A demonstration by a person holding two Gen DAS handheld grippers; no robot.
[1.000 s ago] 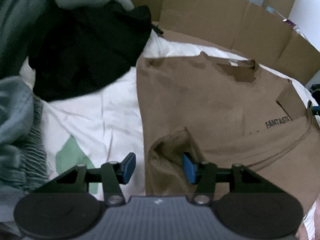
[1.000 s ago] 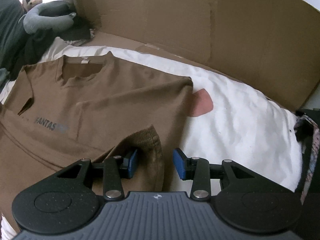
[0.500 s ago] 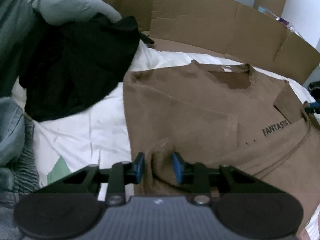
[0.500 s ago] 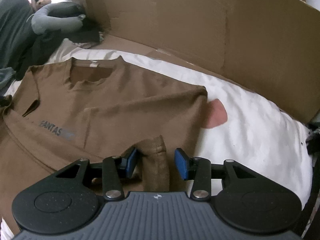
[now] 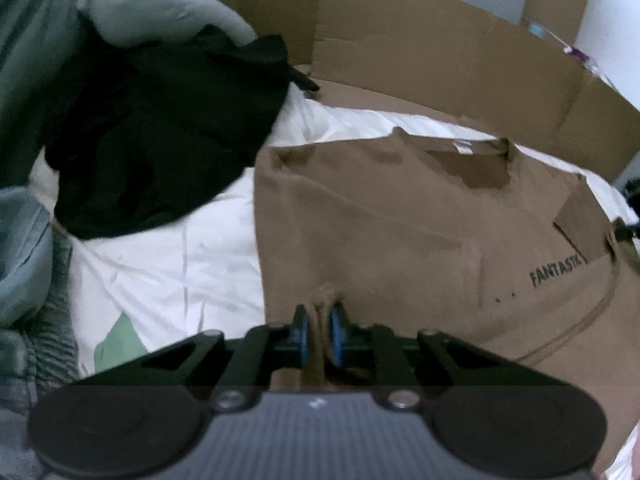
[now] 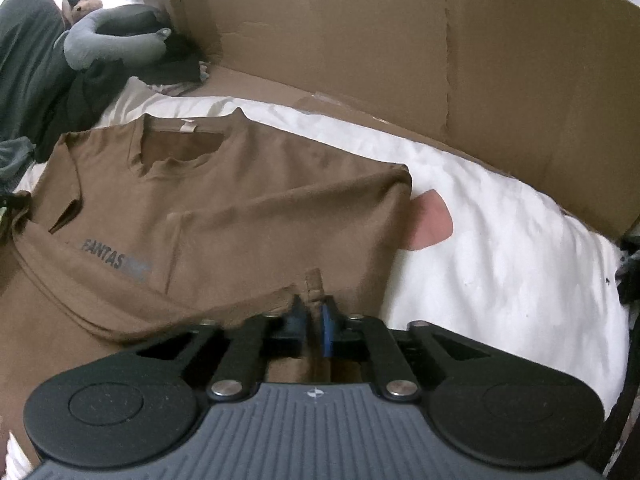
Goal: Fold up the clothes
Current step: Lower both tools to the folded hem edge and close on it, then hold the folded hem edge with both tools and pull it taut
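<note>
Your brown T-shirt (image 6: 248, 208) lies spread on a white bed sheet (image 6: 500, 248), neck opening toward the far side, with dark lettering that reads FANTASTIC in the left wrist view and both sleeves folded in over the body. The sheet is crumpled and carries a pink patch (image 6: 430, 220) just beside the shirt's right edge and a pale green patch (image 5: 120, 340) near your left side. Your left tongs (image 5: 319, 332) are closing, and a bunched fold of the shirt's near left part stands pinched between their blue pads, the gap down to little more than the cloth. Your right tongs (image 6: 311, 320) are clamped almost fully together on a small upright tuck of brown fabric at the shirt's near right part. A wall of flattened cardboard (image 6: 400, 48) runs along the far edge of the bed and bends round to the right. To the left of the shirt sits a heap of black clothing (image 5: 160, 132), with grey-green garments (image 5: 24, 248) piled at the left edge. Above the black heap rests a grey soft shape (image 6: 116, 42), perhaps a neck pillow or plush toy, though the view is too blurred there to say, with a small stuffed animal (image 6: 82, 2) by it and a dark pillow (image 6: 24, 52) behind. A pale wall shows past the cardboard.
</note>
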